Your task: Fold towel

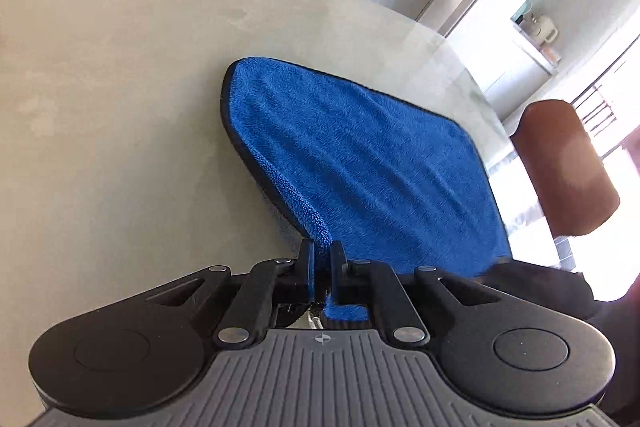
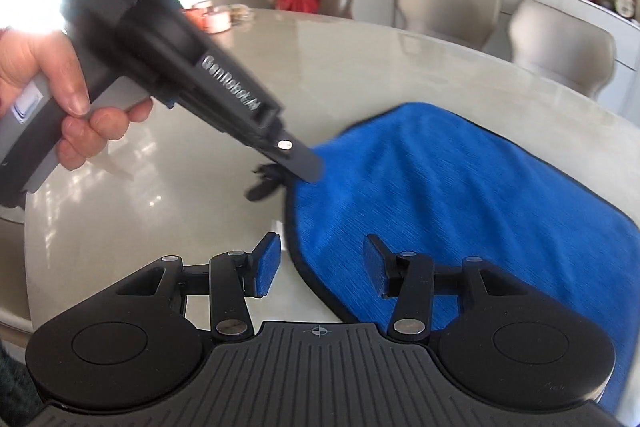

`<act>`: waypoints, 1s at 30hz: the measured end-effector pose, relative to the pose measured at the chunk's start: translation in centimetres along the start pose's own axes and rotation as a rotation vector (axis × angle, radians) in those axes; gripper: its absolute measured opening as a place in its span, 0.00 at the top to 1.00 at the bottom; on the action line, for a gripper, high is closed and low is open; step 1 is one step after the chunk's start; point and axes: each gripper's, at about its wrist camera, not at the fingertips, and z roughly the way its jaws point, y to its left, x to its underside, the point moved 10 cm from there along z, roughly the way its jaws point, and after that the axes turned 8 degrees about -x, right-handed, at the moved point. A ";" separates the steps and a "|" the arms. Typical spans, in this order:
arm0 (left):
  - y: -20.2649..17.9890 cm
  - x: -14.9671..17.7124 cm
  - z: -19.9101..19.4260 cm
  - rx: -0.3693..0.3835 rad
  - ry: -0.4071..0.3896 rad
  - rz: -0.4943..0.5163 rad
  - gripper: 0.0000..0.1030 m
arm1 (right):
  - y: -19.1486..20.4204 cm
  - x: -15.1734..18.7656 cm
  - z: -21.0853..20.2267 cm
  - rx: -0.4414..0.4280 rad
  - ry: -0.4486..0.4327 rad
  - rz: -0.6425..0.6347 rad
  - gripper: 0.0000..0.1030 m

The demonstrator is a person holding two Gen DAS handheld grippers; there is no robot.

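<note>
Towel [image 1: 360,155] is soft blue terry, light and floppy, spread on the pale table [image 1: 120,107]; corners and the dark hem are where I'd grab. My left gripper [image 1: 323,259] is pinching one corner; my right gripper [image 2: 320,263] hangs spread over the near edge, holding nothing. The towel's far right side is cut off, and motion blur smears the left fingertips [image 2: 304,167].

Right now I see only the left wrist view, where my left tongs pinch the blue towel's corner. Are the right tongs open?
Observer: Yes. The right tongs are open and grip nothing; the towel edge lies under them.
Operator: Is something else on the table?
Observer: An orange thing, too blurred to name, stands at the far side of the table.
Operator: Who holds the left tongs?
Observer: A bare hand wraps the handle of the left tongs.
</note>
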 end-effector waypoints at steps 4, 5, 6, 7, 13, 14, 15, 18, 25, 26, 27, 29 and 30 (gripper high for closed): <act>-0.4 -0.4 0.2 0.020 0.014 -0.006 0.94 | 0.1 -0.6 2.3 0.017 0.007 -0.042 0.55; -0.5 -0.5 0.4 0.029 0.022 -0.015 0.94 | 0.1 -0.8 2.8 0.019 0.008 -0.048 0.55; -0.6 -0.6 0.5 0.035 0.029 -0.019 0.94 | 0.1 -0.9 3.2 0.023 0.005 -0.051 0.55; -0.7 -0.7 0.7 0.040 0.035 -0.022 0.94 | 0.1 -1.0 3.5 0.027 0.000 -0.054 0.55; -0.7 -1.6 1.7 0.061 0.064 -0.027 0.85 | -0.4 -1.8 4.6 0.055 -0.009 -0.039 0.90; -0.3 -2.1 1.8 0.070 0.062 -0.046 0.83 | -0.6 -1.9 4.5 0.056 -0.013 -0.022 0.90; 0.0 -2.5 1.9 0.077 0.059 -0.064 0.79 | -0.6 -2.1 4.3 0.049 -0.024 -0.014 0.90; 1.4 -4.1 2.2 0.065 0.034 -0.094 0.57 | -1.3 -2.6 3.2 0.044 -0.050 -0.004 0.90; 3.8 -6.9 4.9 0.079 0.064 -0.186 0.44 | -2.3 -3.1 1.6 0.029 -0.087 0.047 0.90; 4.3 -7.2 5.7 0.078 0.081 -0.208 0.44 | -2.1 -3.0 1.5 0.022 -0.085 0.044 0.90; 4.8 -7.6 6.5 0.070 0.093 -0.221 0.44 | -2.0 -2.9 1.4 0.020 -0.082 0.040 0.90; 5.4 -8.2 7.7 0.049 0.109 -0.228 0.44 | -1.8 -2.8 1.4 0.017 -0.076 0.034 0.90; 5.8 -8.6 8.4 0.034 0.116 -0.228 0.44 | -1.7 -2.7 1.3 0.015 -0.075 0.032 0.90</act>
